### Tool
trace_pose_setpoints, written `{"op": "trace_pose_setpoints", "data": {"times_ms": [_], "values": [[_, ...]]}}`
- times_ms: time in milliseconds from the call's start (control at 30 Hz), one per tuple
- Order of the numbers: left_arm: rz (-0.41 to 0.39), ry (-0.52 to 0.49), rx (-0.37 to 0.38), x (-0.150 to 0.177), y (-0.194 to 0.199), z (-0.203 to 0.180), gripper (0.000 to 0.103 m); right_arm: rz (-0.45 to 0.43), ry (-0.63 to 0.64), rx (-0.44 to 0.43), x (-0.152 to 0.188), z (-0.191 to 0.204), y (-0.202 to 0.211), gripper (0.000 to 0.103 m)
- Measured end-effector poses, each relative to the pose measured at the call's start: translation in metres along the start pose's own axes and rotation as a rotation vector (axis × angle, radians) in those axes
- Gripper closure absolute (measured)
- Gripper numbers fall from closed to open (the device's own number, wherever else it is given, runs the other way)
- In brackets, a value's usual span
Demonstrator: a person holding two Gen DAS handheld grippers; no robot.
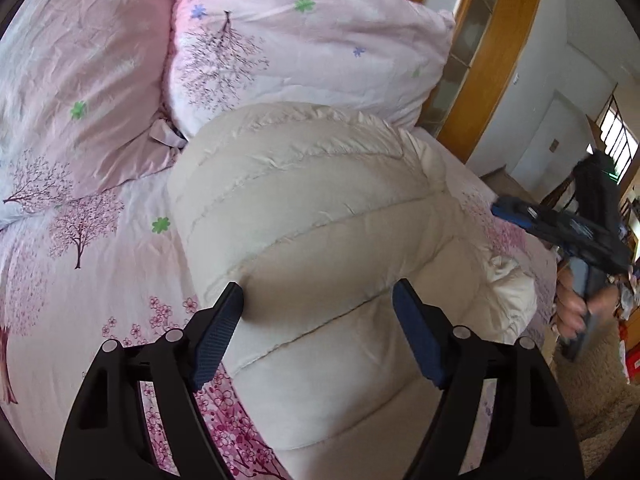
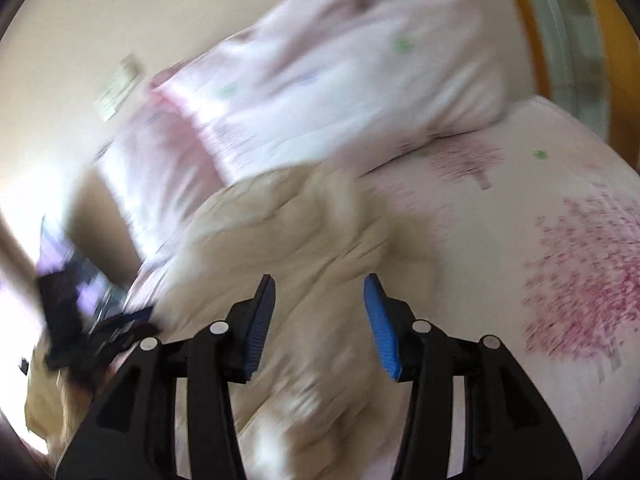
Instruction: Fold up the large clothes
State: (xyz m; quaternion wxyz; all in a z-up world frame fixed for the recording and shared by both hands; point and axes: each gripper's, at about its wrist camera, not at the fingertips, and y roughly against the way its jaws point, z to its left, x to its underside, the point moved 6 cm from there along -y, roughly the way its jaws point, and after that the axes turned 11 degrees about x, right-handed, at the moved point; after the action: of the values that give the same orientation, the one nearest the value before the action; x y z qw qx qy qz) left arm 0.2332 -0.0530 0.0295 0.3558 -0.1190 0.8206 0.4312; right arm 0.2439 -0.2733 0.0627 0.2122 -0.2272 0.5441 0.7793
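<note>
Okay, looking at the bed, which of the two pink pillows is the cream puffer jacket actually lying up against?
The right-hand pillow, the puffier, paler one nearer the wooden wardrobe. The cream puffer jacket butts against its lower edge; the left pillow lies apart.

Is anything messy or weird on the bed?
Nothing is spilled or torn. The puffy cream coat lies bunched in a lump on the pink flowered sheet, its edge pushed against the pillow. Both claws are open and holding nothing.
</note>
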Motion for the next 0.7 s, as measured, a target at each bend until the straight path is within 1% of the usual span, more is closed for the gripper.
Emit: {"op": "trace_pose_setpoints", "data": {"times_ms": [33, 100, 133, 167, 233, 267, 333, 467, 567, 600, 633, 667, 700], "values": [[0.01, -0.008, -0.012, 0.001, -0.004, -0.002, 0.025, 0.011, 0.019, -0.005, 0.006, 0.006, -0.001, 0.056], [0.021, -0.016, -0.031, 0.003, -0.009, -0.002, 0.025, 0.056, 0.067, 0.016, 0.024, 0.019, -0.009, 0.056], [0.029, -0.014, -0.035, 0.004, -0.011, -0.003, 0.025, 0.071, 0.081, 0.042, 0.03, 0.018, -0.011, 0.056], [0.03, -0.013, -0.033, 0.005, -0.012, -0.003, 0.025, 0.089, 0.091, 0.088, 0.038, 0.015, -0.016, 0.057], [0.033, -0.014, -0.028, 0.007, -0.014, -0.004, 0.025, 0.128, 0.08, 0.143, 0.052, 0.007, -0.021, 0.059], [0.036, -0.015, -0.027, 0.008, -0.015, -0.004, 0.025, 0.148, 0.048, 0.147, 0.06, 0.001, -0.026, 0.059], [0.039, -0.021, -0.024, 0.01, -0.018, -0.005, 0.025, 0.174, -0.032, 0.119, 0.072, -0.012, -0.033, 0.059], [0.048, -0.049, -0.046, 0.015, -0.028, -0.009, 0.025, 0.18, -0.107, 0.097, 0.085, -0.025, -0.033, 0.058], [0.039, -0.064, -0.046, 0.011, -0.022, -0.01, 0.025, 0.192, -0.088, 0.117, 0.085, -0.025, -0.026, 0.058], [0.026, -0.065, -0.038, 0.008, -0.017, -0.009, 0.025, 0.204, -0.08, 0.122, 0.082, -0.024, -0.023, 0.055], [-0.01, -0.062, -0.032, 0.0, -0.007, -0.006, 0.025, 0.217, -0.079, 0.118, 0.074, -0.025, -0.018, 0.054], [-0.045, -0.056, -0.04, -0.007, 0.002, -0.001, 0.025, 0.212, -0.088, 0.106, 0.066, -0.026, -0.015, 0.052], [-0.072, -0.046, -0.059, -0.014, 0.009, 0.007, 0.025, 0.186, -0.113, 0.086, 0.053, -0.029, -0.011, 0.042]]}}
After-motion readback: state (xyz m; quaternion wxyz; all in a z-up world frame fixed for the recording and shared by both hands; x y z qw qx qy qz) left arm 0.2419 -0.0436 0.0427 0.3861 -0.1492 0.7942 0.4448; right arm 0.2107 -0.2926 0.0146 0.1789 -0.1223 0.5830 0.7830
